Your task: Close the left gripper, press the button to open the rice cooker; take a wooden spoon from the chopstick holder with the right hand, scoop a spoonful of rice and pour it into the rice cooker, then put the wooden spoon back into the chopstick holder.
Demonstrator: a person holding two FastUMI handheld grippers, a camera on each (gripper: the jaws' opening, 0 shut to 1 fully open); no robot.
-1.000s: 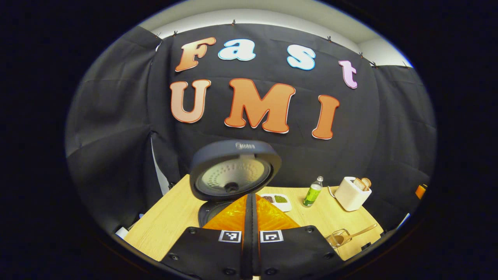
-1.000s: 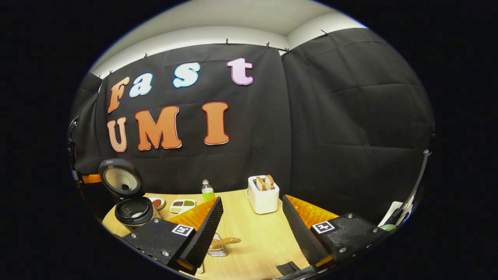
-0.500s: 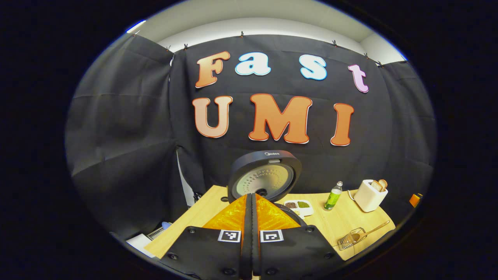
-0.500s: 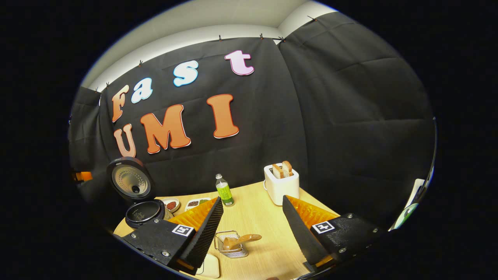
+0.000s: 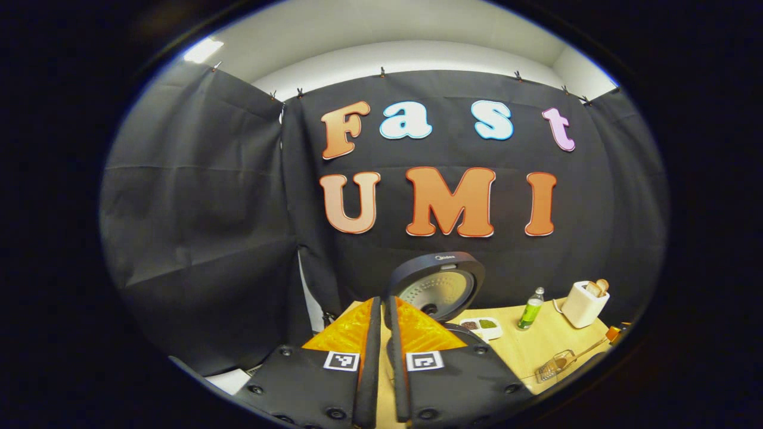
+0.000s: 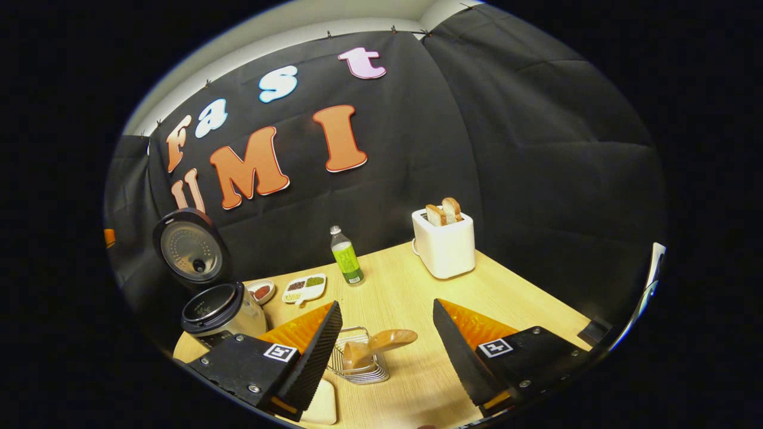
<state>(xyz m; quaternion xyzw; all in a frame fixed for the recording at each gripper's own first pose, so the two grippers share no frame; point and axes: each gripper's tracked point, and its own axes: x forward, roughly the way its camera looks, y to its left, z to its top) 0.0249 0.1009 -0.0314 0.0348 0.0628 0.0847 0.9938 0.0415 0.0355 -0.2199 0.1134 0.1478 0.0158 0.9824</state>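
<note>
Cooker [image 6: 223, 313] stands at the desk's [image 6: 411, 286] left edge with its lid [image 6: 191, 247] raised upright and the dark pot rim exposed; in the left gripper view the same lid [image 5: 438, 289] faces the camera just beyond the fingertips. Left gripper [image 5: 381, 307] is held above the desk's near left corner, fingers nearly pressed together with a thin slit between them, pinching nothing. Right gripper [image 6: 387, 313] hangs over the near edge, fingers spread wide and empty. Holder [image 6: 360, 360], a wire basket, sits on the desk between those fingers, apart from both, with the spoon [image 6: 378, 345] resting in it, handle angled up to the right. Two small dishes [image 6: 304, 288], a green bottle [image 6: 346, 256] and a white toaster [image 6: 444, 244] with bread line the far edge.
</note>
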